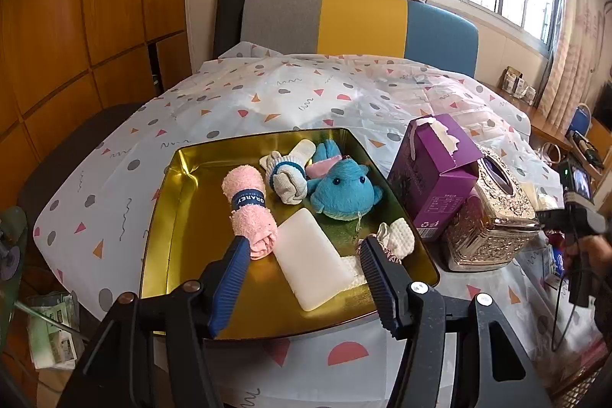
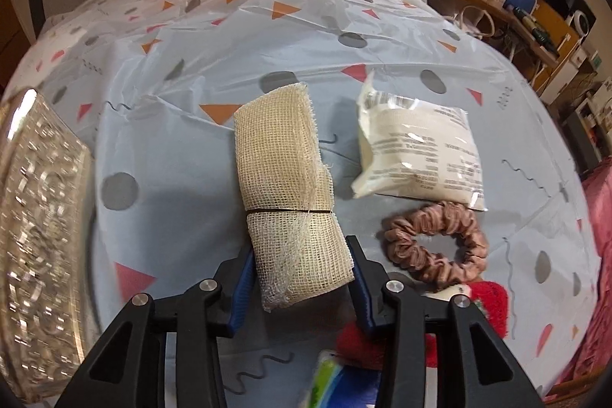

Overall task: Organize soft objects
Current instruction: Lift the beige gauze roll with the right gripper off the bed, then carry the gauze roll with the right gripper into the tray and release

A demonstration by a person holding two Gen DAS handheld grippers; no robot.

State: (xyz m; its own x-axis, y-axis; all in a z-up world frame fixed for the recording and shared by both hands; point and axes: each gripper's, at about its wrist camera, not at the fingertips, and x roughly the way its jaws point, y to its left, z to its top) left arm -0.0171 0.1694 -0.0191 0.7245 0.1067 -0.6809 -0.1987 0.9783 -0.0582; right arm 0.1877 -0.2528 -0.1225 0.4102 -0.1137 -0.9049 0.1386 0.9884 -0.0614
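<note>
A gold tray holds a rolled pink towel, white socks, a blue plush toy, a white foam block and a small frilled knit piece. My left gripper hovers open over the tray's front, its fingers either side of the white block, and holds nothing. Right of the tray, my right gripper is shut on the near end of a beige mesh cloth roll tied with a black band. A pink scrunchie and a sealed white packet lie to the right of the roll.
A purple carton and an ornate metallic tissue box stand between the tray and the roll. A red fuzzy item and a green-blue packet lie under my right gripper. A chair stands behind the table.
</note>
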